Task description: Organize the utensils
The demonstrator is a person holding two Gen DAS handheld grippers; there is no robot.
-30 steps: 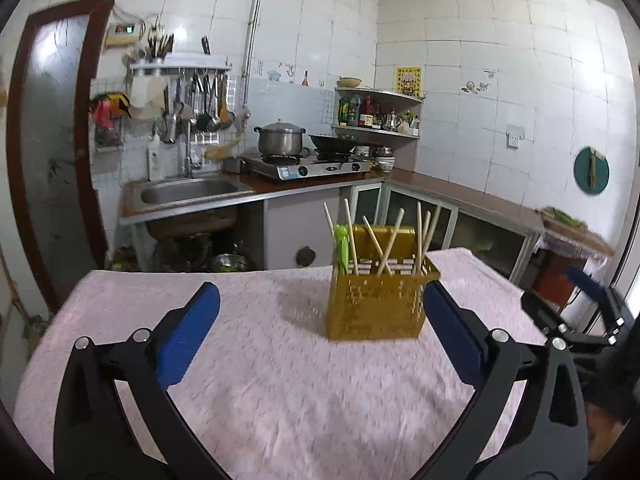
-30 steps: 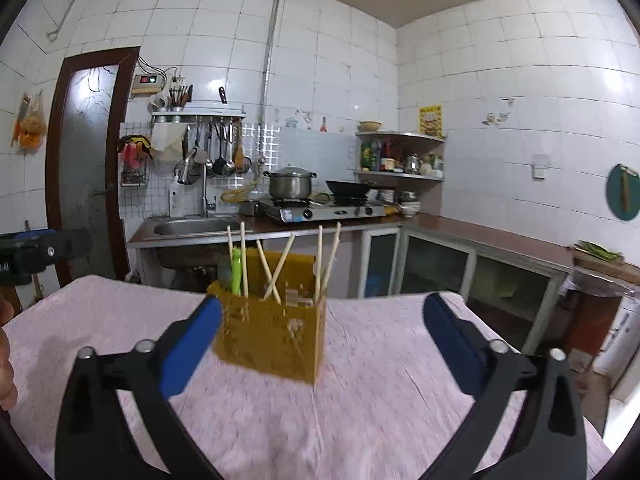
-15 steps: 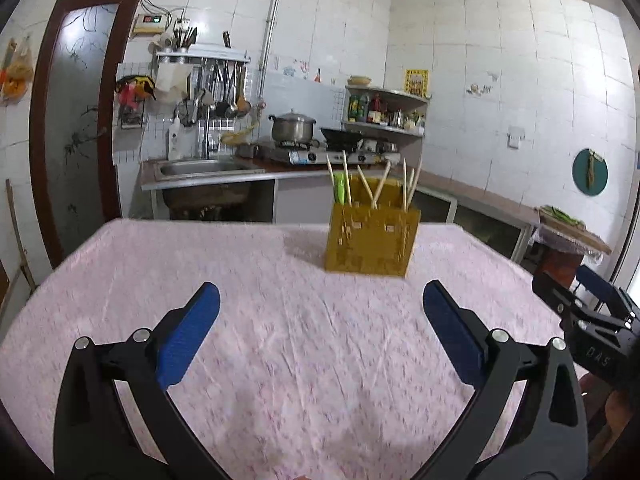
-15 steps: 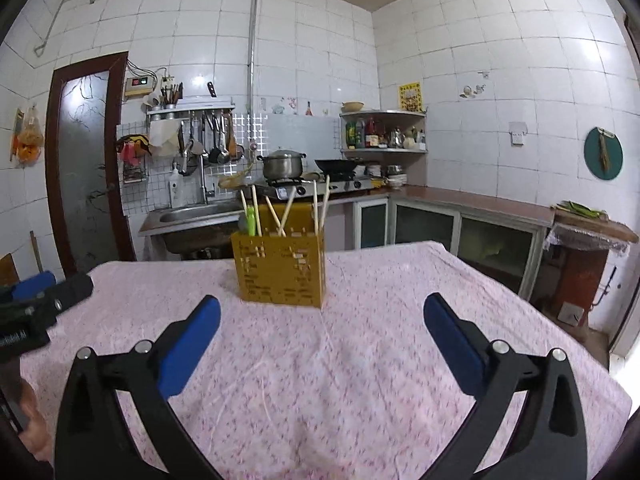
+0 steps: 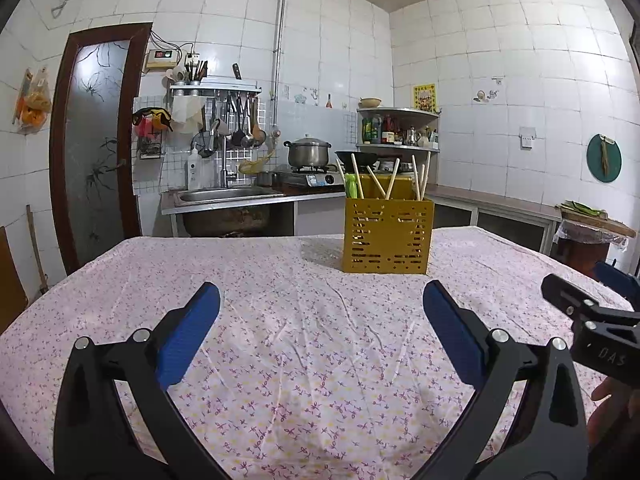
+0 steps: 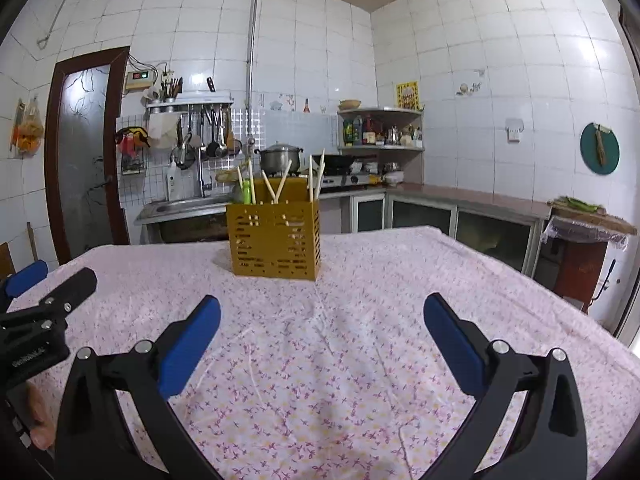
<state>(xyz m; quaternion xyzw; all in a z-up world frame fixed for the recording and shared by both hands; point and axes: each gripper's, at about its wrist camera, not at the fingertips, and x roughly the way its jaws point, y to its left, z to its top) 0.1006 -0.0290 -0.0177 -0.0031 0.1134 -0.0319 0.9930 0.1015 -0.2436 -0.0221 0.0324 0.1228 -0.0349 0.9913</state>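
Observation:
A yellow slotted utensil holder (image 5: 387, 235) (image 6: 274, 239) stands upright on the far half of the table. Several wooden chopsticks (image 5: 392, 178) (image 6: 282, 186) and a green utensil (image 5: 351, 185) (image 6: 249, 192) stick out of its top. My left gripper (image 5: 320, 312) hangs open over the near cloth, well short of the holder, nothing between its blue pads. My right gripper (image 6: 320, 312) is open too and holds nothing. Each gripper shows at the edge of the other's view: the right gripper (image 5: 592, 312), the left gripper (image 6: 44, 300).
A pink flowered cloth (image 5: 304, 320) (image 6: 360, 300) covers the table. Behind it run a sink (image 5: 224, 196), a stove with a pot (image 5: 307, 153) and a counter (image 5: 496, 200) along tiled walls. A dark door (image 5: 96, 144) is at the left.
Both grippers have drawn back from the holder and levelled out. The holder now looks farther away and more of the cloth shows in front. Both stayed open.

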